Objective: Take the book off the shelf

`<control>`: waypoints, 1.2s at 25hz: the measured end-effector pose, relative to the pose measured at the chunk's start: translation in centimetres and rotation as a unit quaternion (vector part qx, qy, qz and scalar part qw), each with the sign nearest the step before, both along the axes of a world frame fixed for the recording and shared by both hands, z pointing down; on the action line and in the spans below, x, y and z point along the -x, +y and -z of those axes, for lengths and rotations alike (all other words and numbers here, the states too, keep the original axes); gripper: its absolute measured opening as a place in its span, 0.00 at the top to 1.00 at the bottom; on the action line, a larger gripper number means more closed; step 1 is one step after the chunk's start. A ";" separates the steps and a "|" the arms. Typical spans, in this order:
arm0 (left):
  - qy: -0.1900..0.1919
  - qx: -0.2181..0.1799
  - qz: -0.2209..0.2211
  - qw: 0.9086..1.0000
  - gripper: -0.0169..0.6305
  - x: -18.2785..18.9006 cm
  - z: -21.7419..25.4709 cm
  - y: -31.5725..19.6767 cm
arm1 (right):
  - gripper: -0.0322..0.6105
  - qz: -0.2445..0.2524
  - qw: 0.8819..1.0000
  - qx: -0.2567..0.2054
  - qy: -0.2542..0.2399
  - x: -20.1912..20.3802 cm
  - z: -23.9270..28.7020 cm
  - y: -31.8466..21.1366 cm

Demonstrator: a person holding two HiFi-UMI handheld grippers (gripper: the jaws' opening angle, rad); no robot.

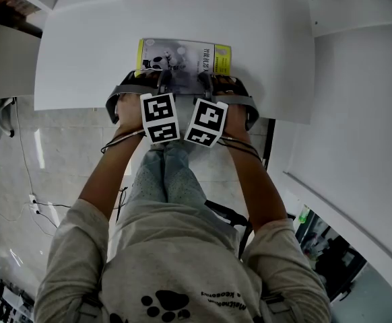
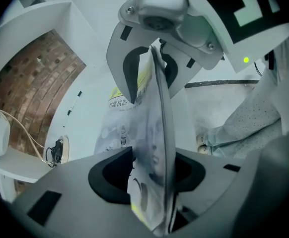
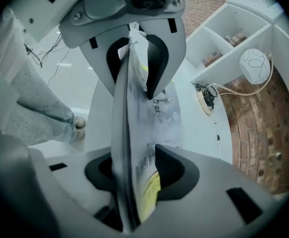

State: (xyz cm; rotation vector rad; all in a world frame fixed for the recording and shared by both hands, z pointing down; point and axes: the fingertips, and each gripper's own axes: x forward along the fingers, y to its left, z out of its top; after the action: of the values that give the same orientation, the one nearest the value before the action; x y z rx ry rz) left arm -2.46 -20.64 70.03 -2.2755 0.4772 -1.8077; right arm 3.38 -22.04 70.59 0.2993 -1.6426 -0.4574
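Two grippers, one book, and this looks like the let-go.

Head view: the book [image 1: 182, 57] lies flat on the white tabletop [image 1: 81, 46], midway along its near edge, cover up. The left gripper [image 1: 157, 81] and right gripper [image 1: 209, 81] reach over that edge side by side onto the book's near side, with the person's arms behind them. The book appears to be off the shelf already, so the step in hand is the release.

Left gripper view: the book [image 2: 152, 133] runs edge-on straight between the jaws. They stand apart, with a dark gap on either side of it, so the claw has released it. The tabletop is to the left and the person's trouser legs [image 2: 244, 128] are past its edge to the right.

Right gripper view: same story. The book [image 3: 129, 148] stands between parted jaws, a yellow strip of cover low down, and no pinch shows. Toward the far corner is the white shelf [image 3: 229, 33] with open compartments. One holds a few small brownish things, too small to name. A white orb [image 3: 255, 66] on a cord sits just below.

Next move, as a judgement: both grippers draw straight back over the near edge, with the jaws wide enough not to drag the book along.
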 end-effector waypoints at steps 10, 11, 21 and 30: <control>0.003 0.054 -0.003 0.999 0.61 0.1 -0.3 1.5 | 0.56 0.002 0.999 0.048 -0.007 0.1 -0.1 1.6; 0.003 0.061 -0.003 0.998 0.61 0.1 -0.3 1.8 | 0.55 0.003 0.999 0.053 -0.007 0.1 -0.1 1.9; 0.014 0.101 -0.004 0.995 0.58 0.1 -0.2 3.4 | 0.53 0.013 0.996 0.086 -0.008 0.3 -0.6 4.1; 0.038 0.101 0.008 0.994 0.58 -0.3 0.9 4.1 | 0.53 0.009 0.996 0.085 -0.027 0.9 0.6 4.9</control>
State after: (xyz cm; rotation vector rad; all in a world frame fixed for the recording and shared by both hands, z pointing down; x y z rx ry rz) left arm -2.20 -16.58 69.13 -2.4872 0.3406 -1.8590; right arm 2.51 -17.13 70.02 0.1715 -1.7257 -0.3236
